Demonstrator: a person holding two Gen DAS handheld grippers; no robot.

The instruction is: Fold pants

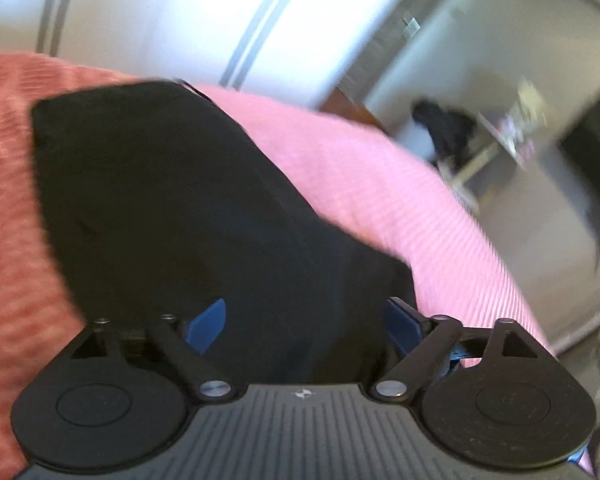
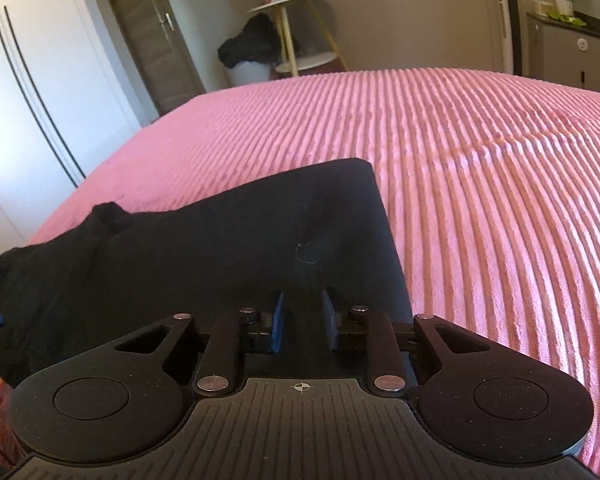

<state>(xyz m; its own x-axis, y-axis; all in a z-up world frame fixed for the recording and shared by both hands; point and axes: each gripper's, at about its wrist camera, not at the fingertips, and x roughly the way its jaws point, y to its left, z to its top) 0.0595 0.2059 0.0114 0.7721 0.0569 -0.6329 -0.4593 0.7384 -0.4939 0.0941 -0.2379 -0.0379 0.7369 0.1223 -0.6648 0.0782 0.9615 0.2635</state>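
Lying on pink bedspread (image 2: 480, 168), black pants (image 2: 220, 248) beneath both claws

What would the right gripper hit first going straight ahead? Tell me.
Most likely the black pants. The right gripper points down at the fabric lying on the pink bedspread, jaws a little apart with cloth just beyond them. How far off it is cannot be judged.

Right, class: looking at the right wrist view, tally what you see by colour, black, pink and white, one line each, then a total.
Black: 2, the pants on the bed and the clothes heap by the side table
Pink: 1, the bedspread
White: 1, the wardrobe
Total: 4
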